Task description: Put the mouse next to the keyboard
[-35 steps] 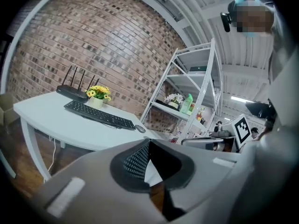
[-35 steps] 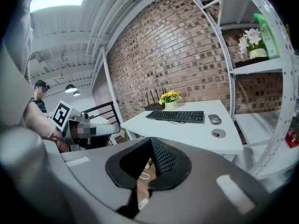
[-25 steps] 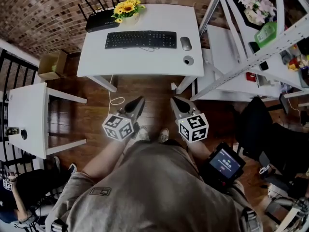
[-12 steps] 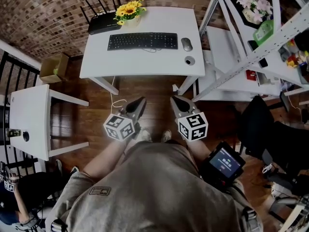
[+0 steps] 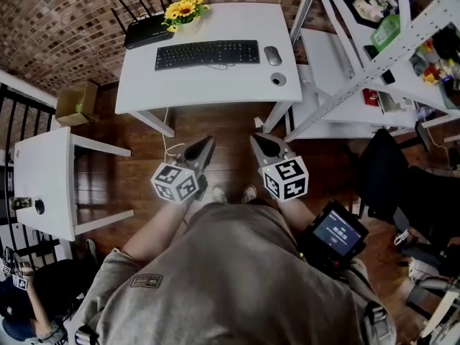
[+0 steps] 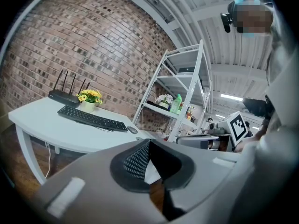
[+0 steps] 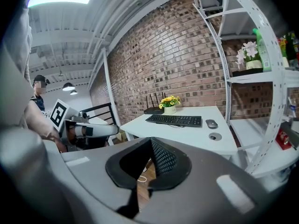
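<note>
A grey mouse (image 5: 272, 55) lies on the white desk (image 5: 215, 85), just right of the black keyboard (image 5: 207, 53). Both grippers hang over the wooden floor, well short of the desk's front edge. My left gripper (image 5: 205, 144) is shut with nothing in it, and my right gripper (image 5: 256, 141) is shut and empty too. In the left gripper view the keyboard (image 6: 92, 119) and mouse (image 6: 132, 130) show far beyond the closed jaws. The right gripper view has the mouse (image 7: 211, 123) right of the keyboard (image 7: 174, 120).
A black router (image 5: 147, 31) and a pot of sunflowers (image 5: 183, 9) stand at the desk's back left. A round cable grommet (image 5: 278, 80) sits near the mouse. White metal shelving (image 5: 374, 56) stands to the right, a small white table (image 5: 43, 178) to the left.
The grippers have risen slightly in the head view and the view has shifted a little. Both stay shut. The mouse and keyboard have not moved on the desk.
</note>
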`<state>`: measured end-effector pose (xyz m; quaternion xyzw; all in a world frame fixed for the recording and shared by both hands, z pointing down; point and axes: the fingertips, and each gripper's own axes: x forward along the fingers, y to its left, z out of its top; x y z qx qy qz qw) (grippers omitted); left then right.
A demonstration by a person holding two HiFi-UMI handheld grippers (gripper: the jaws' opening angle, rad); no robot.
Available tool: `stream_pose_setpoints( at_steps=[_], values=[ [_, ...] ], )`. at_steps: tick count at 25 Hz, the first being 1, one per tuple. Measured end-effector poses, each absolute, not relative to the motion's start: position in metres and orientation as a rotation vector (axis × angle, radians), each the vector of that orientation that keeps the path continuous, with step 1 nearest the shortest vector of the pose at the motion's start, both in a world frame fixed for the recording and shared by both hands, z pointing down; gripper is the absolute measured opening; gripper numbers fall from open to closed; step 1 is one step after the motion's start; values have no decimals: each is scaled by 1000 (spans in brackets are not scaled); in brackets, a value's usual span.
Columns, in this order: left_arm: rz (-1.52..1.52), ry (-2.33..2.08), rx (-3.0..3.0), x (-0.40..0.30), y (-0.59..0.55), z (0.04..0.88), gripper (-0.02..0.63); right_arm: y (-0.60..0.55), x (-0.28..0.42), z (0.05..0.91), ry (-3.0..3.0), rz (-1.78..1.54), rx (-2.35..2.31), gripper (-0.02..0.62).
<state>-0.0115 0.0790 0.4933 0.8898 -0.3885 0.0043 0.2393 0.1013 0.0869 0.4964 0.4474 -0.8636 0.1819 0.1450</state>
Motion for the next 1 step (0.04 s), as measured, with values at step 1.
stream_pose_setpoints(
  at_steps=[1],
  values=[
    [13,-1063,2438,-12,79,493,0,87,101,496,-2487,522,1288,12]
  ],
)
